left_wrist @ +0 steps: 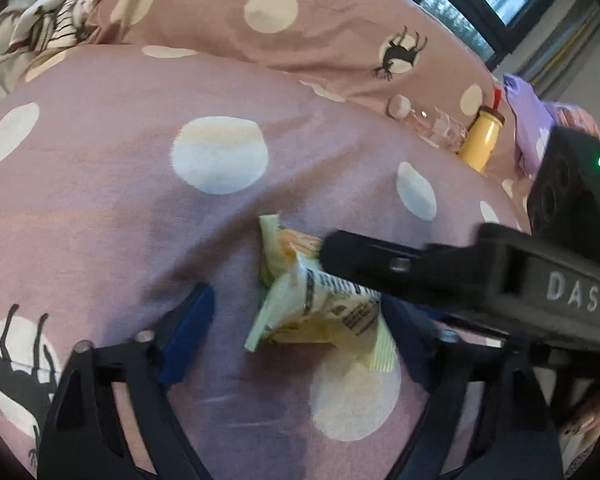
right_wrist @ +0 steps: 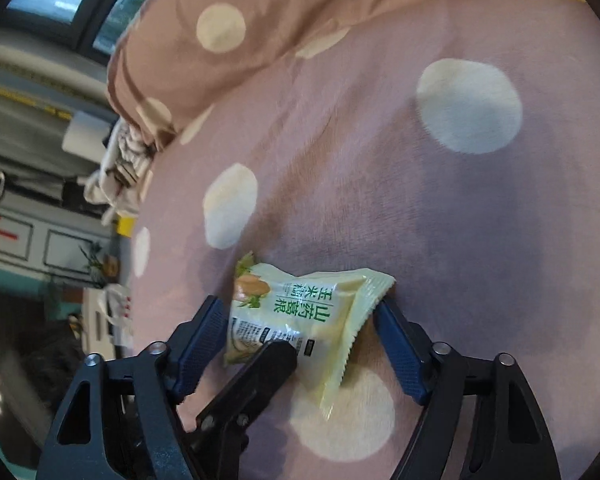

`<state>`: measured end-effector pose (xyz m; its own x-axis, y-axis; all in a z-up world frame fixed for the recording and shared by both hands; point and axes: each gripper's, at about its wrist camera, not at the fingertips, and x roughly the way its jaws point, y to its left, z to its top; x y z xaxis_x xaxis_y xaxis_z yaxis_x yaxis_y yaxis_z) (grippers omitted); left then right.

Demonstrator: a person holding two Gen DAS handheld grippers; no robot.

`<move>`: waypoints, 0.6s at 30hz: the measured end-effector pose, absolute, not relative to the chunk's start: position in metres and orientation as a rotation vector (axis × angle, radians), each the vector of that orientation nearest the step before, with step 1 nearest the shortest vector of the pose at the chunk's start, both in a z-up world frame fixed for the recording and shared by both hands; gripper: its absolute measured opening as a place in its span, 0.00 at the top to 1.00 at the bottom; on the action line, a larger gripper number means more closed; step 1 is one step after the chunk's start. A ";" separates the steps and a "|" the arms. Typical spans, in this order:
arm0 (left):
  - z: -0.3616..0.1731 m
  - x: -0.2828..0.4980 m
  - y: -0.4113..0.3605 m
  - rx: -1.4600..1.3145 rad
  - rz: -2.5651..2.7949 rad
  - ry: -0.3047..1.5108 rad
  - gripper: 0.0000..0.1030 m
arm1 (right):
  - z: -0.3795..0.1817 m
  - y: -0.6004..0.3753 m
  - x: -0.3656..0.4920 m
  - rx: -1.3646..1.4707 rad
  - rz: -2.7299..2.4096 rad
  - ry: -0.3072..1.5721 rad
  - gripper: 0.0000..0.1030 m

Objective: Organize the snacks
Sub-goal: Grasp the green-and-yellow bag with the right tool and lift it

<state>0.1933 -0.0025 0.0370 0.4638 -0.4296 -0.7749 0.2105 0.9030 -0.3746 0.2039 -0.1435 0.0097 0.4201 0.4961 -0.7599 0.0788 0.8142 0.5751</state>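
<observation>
We saw both tools tilted down over the bed (left_wrist: 100, 168). The left hand-held gripper (left_wrist: 296, 320) stood wide, with the pale green snack packet (left_wrist: 316, 312) between its blue pads (left_wrist: 188, 332) but not pressed. The right hand-held gripper (right_wrist: 300, 344) was also wide around this packet (right_wrist: 300, 312), pads apart from it. One finger (left_wrist: 380, 264) of the right tool crossed over the packet. Further back, a yellow bottle (left_wrist: 482, 138) lay near a clear bottle (left_wrist: 436, 124).
</observation>
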 end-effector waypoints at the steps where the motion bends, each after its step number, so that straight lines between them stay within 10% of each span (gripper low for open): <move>1: 0.037 0.191 -0.006 -0.219 -0.401 1.010 0.30 | 0.011 -0.141 0.204 0.573 0.284 1.118 0.31; 8: 0.043 0.172 -0.019 -0.222 -0.417 1.030 0.53 | 0.019 -0.134 0.182 0.490 0.272 1.129 0.53; 18: 0.102 0.086 -0.042 -0.155 -0.447 0.935 0.54 | 0.078 -0.152 0.090 0.465 0.286 1.010 0.55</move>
